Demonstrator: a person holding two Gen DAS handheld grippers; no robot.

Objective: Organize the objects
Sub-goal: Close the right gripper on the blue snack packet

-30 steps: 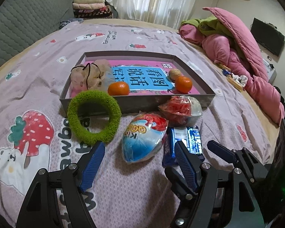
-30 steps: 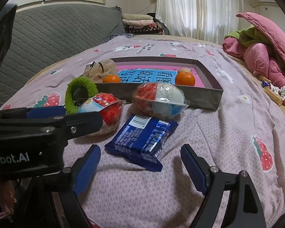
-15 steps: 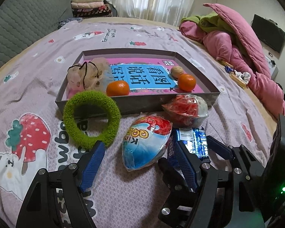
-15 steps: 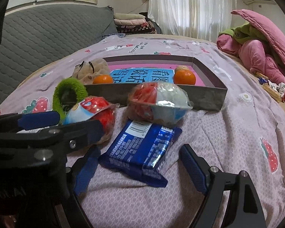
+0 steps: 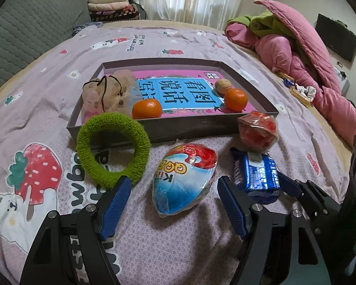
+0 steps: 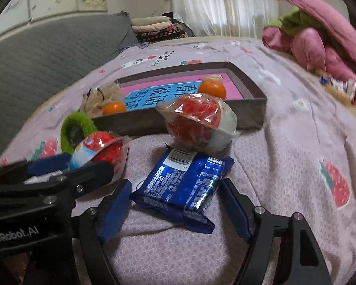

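Note:
A blue biscuit packet (image 6: 185, 182) lies on the bedsheet between the fingers of my right gripper (image 6: 175, 185). Its jaws are closing, and the pads stand right at the packet's two sides. In the left wrist view the same packet (image 5: 256, 175) shows at the right. My left gripper (image 5: 173, 182) is open, with an egg-shaped blue, white and red pack (image 5: 182, 180) lying just ahead between its fingers. A red-filled clear bag (image 5: 257, 130) and a fuzzy green ring (image 5: 140, 140) rest against the grey tray (image 5: 201, 128).
The tray holds a pink and blue book, two oranges (image 5: 146, 108), a walnut (image 5: 223, 86) and a mesh pouch (image 5: 106, 95). Pink quilts (image 5: 308, 59) pile up at the right. A grey padded headboard (image 5: 23, 35) stands at the left.
My right gripper moved forward around the blue packet, rolled a little, and its jaws narrowed. The left gripper stayed where it was, still open.

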